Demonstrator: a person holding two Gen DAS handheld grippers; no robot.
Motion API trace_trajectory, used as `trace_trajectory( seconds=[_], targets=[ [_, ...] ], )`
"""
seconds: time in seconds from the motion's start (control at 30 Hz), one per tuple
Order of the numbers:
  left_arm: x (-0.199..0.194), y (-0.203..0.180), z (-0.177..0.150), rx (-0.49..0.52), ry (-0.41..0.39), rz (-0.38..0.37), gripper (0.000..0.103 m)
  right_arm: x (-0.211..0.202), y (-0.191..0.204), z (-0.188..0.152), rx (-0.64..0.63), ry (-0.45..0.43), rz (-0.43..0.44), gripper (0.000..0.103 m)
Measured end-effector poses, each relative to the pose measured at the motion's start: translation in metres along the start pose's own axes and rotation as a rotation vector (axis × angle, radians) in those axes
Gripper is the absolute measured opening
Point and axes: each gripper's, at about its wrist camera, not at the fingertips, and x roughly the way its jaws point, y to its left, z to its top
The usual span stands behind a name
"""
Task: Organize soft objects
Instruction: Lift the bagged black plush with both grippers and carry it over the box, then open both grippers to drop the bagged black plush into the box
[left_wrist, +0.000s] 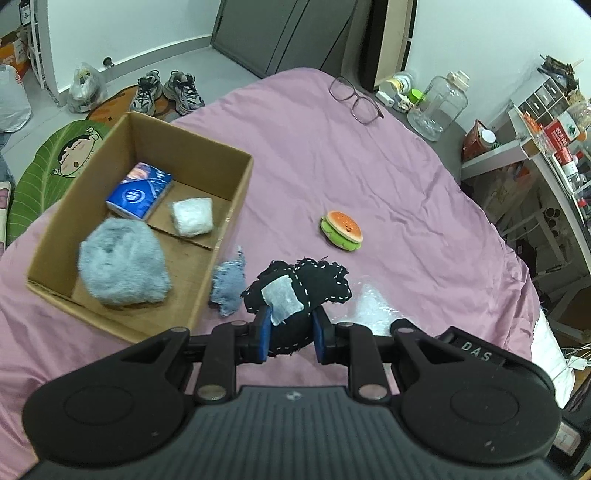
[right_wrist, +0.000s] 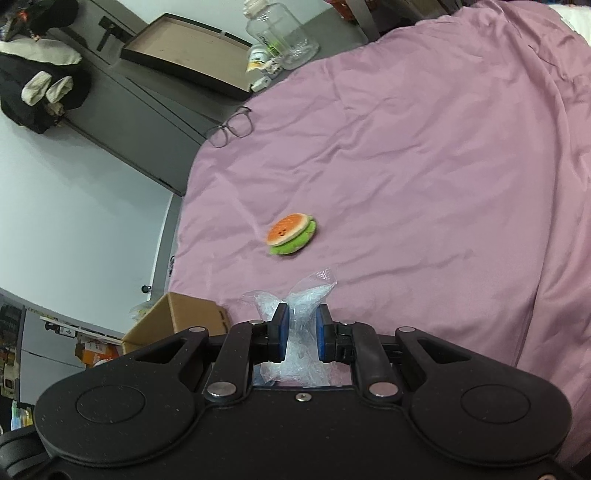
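You are gripping one soft item in each tool over the pink bed.

Your left tool (left_wrist: 290, 334) is closing on a black stitched cloth toy (left_wrist: 301, 286), whose lower half is hiding between the pads. Your right tool (right_wrist: 302, 334) is pinching a clear plastic bag (right_wrist: 299, 295), its contents hard to make out. One burger plush (left_wrist: 341, 230) is lying on the bedsheet (left_wrist: 369, 166). The cardboard box (left_wrist: 236, 192) is holding three items: tissue pack (left_wrist: 140, 191), white bundle (left_wrist: 192, 216), blurred grey fluffy ball (left_wrist: 122, 266).
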Motion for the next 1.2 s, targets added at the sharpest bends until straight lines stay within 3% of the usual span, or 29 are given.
trace_trajectory(
  seconds=[0.7,1.2],
  targets=[
    [-0.036,0.076,0.024,0.008,-0.052,0.013,0.023,-0.026,0.066,-0.033,-0.097,-0.019,0.137,0.015],
    [-0.018,0.118,0.055,0.016,-0.044,-0.003,0.023,-0.003,0.114,-0.054,-0.216,0.005,0.165,0.015]
  ],
)
